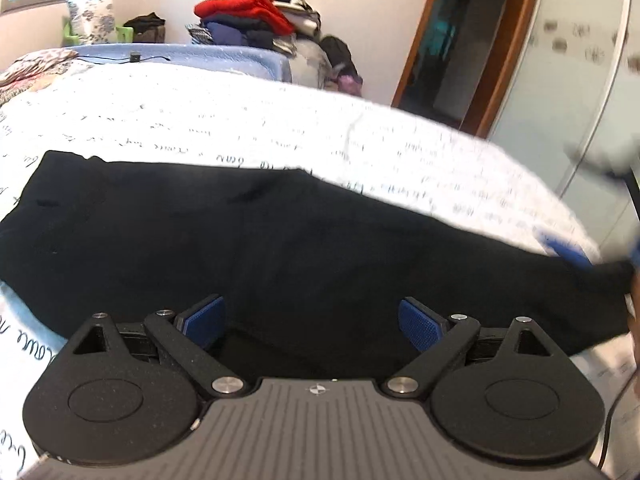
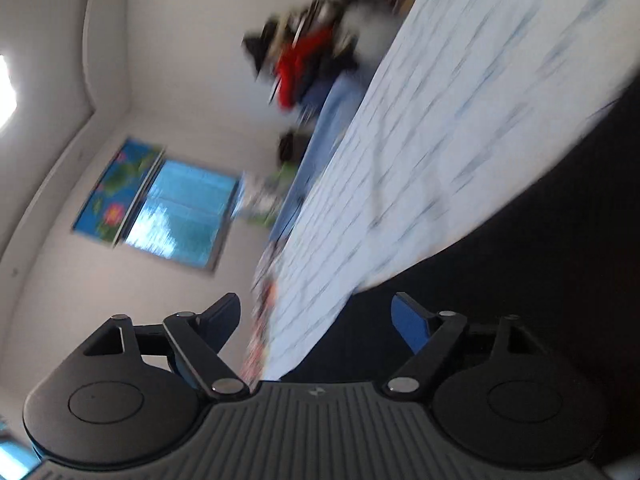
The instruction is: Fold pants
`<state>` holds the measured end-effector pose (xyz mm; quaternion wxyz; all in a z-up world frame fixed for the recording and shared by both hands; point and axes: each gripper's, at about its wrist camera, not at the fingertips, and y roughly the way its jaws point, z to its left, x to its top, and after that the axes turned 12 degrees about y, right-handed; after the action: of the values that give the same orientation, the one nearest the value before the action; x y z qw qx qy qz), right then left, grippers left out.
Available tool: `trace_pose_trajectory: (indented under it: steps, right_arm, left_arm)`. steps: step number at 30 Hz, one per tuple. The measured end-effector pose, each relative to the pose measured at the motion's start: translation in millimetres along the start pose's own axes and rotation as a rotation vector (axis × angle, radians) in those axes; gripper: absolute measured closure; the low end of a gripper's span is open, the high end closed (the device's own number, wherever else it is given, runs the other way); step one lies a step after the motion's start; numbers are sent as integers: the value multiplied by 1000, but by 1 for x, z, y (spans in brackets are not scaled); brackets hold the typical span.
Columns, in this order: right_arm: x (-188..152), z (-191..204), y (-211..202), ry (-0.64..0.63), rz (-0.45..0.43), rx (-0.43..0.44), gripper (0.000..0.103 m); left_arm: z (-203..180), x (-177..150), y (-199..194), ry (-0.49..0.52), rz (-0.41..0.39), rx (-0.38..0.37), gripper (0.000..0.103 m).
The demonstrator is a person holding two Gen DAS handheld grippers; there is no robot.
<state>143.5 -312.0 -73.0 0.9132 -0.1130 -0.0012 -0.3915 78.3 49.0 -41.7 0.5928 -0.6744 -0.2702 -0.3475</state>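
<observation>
Currently the black fabric pants (image 1: 248, 248) lie flat, lengthwise across the white script-printed bed sheet (image 1: 240, 128). The left claw (image 1: 311, 322) hangs over them, jaws apart and empty; the right claw (image 2: 316, 320) is also apart and empty. Grip one end squarely and carry it evenly onto the other. The sheet's handwriting is unreadable; no brand shows.

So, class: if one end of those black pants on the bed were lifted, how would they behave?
The black pants lie flat against the bed cover, so probably floppy: the lifted end would likely droop. Being cloth, a push would probably bunch them, not slide them whole.
</observation>
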Motion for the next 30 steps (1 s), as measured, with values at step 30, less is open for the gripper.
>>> trace_pose_trajectory:
  steps: [30]
  right_arm:
    - [48,-96,-184,185,-657,-320,4]
  left_arm:
    - [-76,17,-7,201,1,-63,8]
